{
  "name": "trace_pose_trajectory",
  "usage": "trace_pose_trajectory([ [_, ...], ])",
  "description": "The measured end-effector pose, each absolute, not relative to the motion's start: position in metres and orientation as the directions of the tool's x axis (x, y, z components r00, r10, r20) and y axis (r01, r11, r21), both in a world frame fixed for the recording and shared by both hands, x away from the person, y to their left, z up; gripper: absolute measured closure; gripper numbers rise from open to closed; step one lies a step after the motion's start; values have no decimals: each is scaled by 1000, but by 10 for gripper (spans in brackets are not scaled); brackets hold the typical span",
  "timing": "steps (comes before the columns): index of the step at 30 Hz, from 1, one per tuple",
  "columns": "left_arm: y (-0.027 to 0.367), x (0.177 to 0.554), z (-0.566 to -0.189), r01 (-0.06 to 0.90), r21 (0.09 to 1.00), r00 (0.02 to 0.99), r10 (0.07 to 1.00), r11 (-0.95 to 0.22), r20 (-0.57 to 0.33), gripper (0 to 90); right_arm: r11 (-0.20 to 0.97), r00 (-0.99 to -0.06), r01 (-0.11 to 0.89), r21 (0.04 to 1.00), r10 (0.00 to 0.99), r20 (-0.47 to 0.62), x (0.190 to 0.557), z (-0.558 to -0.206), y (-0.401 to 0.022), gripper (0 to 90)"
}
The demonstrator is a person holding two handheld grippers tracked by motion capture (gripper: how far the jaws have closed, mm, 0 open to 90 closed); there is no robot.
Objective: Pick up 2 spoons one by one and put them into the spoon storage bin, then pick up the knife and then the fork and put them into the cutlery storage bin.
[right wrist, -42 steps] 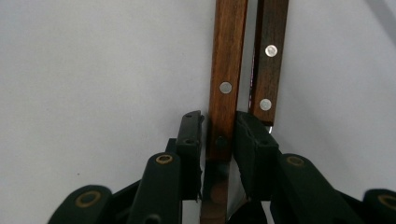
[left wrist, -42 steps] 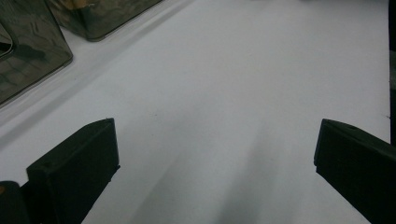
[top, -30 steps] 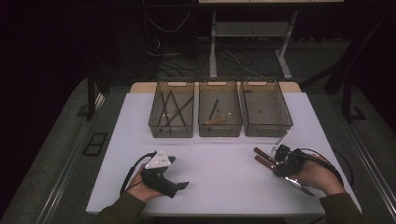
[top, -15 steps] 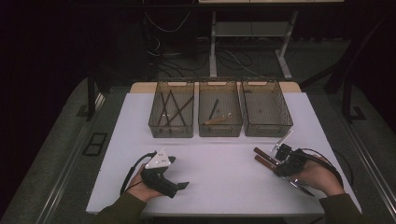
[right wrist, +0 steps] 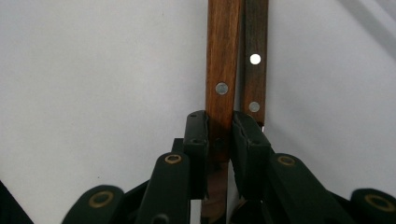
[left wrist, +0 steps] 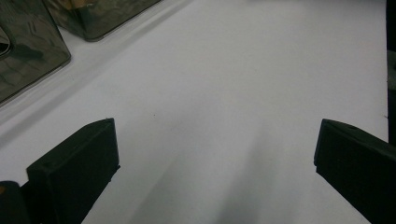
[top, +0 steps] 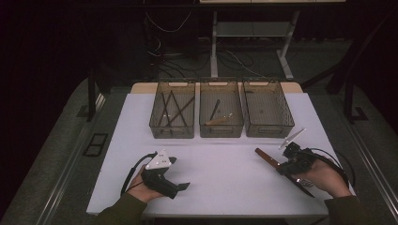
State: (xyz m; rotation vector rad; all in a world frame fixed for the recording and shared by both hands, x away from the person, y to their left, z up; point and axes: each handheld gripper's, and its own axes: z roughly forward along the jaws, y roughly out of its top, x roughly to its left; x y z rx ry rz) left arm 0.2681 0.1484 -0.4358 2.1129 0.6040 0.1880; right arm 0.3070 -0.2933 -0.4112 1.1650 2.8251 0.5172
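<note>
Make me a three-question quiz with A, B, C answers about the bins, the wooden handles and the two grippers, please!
1. Where do the bins stand?
A. at the table's far edge
B. by the person's hands
C. on the floor

2. How many wooden handles lie side by side at the right gripper?
A. one
B. two
C. four

3. How do the left gripper's jaws stand?
A. shut on a handle
B. shut on nothing
C. wide open over bare table

Answers:
1 A, the high view shows three bins in a row at the far side.
2 B, two brown riveted handles show in the right gripper view, one clamped between the jaws.
3 C, only white table shows between them.
</note>
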Motion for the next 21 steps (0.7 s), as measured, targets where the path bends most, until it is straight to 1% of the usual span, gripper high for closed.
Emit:
trace_pose_trajectory([
  [12, 148, 268, -435, 344, 810, 872, 482, -476, -87, 0, 576, -685, 693, 434, 713, 146, 308, -400, -306, 773],
  [21, 150, 267, -436, 349, 812, 870, 484, -469, -95, 0, 507, -680, 662, 552, 716, 157, 308, -376, -311, 775],
])
